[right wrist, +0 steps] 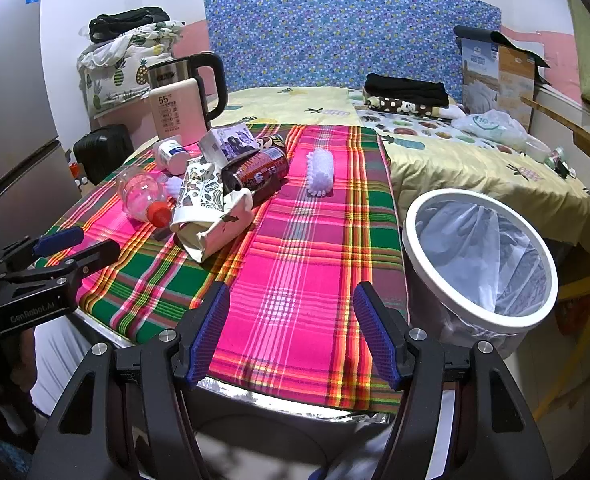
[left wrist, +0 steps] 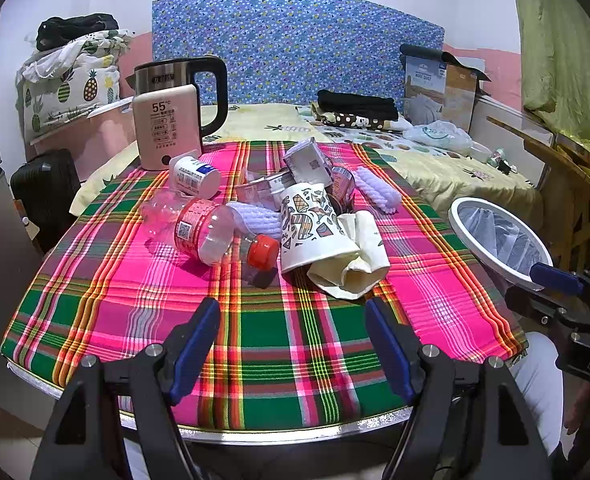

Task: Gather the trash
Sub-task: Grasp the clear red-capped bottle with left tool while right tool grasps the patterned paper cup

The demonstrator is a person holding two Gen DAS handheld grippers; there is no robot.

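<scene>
Seen along two hand-held grippers, both with blue-padded fingers spread wide and gripping nothing: left gripper [left wrist: 293, 344] poised over the near edge of a table draped in a pink, green and orange plaid cloth [left wrist: 255, 340], right gripper [right wrist: 291, 332] low over the same cloth's near right corner. Heaped mid-table, well ahead of the left fingers: a clear crushed plastic bottle with red cap and red label [left wrist: 211, 232] lying on its side, a white paper cup printed with doodles [left wrist: 315, 228] tipped over, a crumpled cream paper bag [left wrist: 355, 256] touching the cup, a dark printed drink can [right wrist: 259, 172], a small grey carton [left wrist: 309, 162], a white pill bottle with blue label [left wrist: 194, 174]. Lying just right of the heap, a white knobbly foam sleeve [right wrist: 321, 170]. Just off the table's right edge, tilted toward the table, a round white-rimmed bin lined with a clear plastic bag [right wrist: 479, 256]. At the table's far left corner, a steel electric kettle with black handle [left wrist: 183, 76] behind a pale pink box marked 55 [left wrist: 167, 128].
</scene>
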